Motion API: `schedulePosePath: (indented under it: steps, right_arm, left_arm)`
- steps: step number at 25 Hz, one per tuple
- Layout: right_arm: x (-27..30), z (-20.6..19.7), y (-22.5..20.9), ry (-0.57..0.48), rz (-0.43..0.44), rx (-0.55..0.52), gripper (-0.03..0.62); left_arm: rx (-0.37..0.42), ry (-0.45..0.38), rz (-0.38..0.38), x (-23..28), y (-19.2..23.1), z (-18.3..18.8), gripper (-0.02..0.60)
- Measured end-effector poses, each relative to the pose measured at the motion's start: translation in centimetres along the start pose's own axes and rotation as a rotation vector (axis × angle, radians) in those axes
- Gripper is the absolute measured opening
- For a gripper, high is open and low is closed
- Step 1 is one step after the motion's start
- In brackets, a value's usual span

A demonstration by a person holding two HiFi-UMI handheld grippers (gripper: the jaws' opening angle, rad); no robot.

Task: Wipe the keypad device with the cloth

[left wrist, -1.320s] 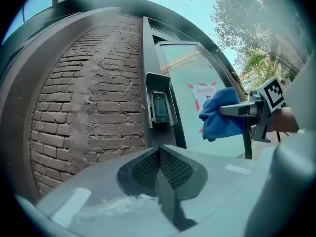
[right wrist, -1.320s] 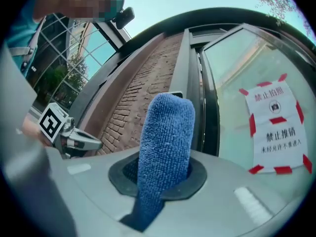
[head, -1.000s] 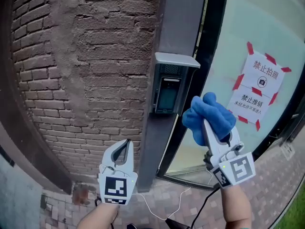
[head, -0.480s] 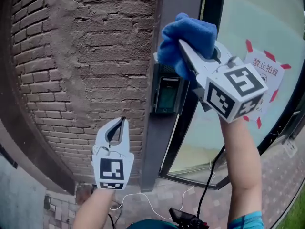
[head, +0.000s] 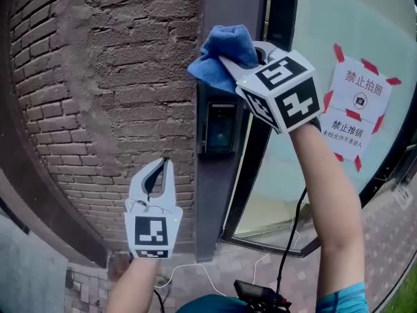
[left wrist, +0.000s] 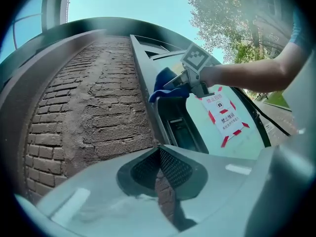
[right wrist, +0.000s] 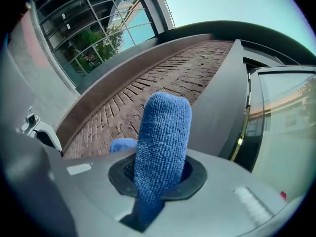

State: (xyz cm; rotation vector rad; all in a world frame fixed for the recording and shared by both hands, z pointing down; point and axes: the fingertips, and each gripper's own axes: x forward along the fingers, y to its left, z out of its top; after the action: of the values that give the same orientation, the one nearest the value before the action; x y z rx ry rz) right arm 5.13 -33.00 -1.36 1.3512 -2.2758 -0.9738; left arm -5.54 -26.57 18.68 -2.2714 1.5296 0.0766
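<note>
The keypad device (head: 220,128) is a dark box with a small screen, fixed to a dark metal post (head: 218,194). A blue cloth (head: 221,54) covers the device's top edge, and my right gripper (head: 216,64) is shut on it, raised high at arm's length. In the right gripper view the cloth (right wrist: 163,142) stands up between the jaws. My left gripper (head: 165,165) hangs lower left of the device in front of the brick wall, shut and holding nothing. The left gripper view shows the cloth (left wrist: 165,83) above the device (left wrist: 180,127).
A rough brick wall (head: 111,90) fills the left. Right of the post is a glass door (head: 306,31) with a white notice (head: 355,119) taped in red. A cable (head: 293,233) hangs from the right gripper. Paving bricks (head: 221,272) lie below.
My right gripper has carried the cloth up and to the left, from beside the device's lower right to its top edge. The left gripper has hardly moved.
</note>
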Motion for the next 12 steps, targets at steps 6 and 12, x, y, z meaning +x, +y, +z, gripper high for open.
schedulePosePath:
  steps: [6, 12]
  right_arm:
    - [-3.6, -3.9, -4.1, -0.032, -0.115, 0.130, 0.043]
    - [-6.2, -7.5, -4.8, -0.113, -0.190, 0.314, 0.043]
  left_arm:
    - [-0.029, 0.009, -0.057, 2.0, -3.0, -1.3, -0.008]
    - [-0.057, 0.040, -0.117, 2.6, -6.8, -3.4, -0.008]
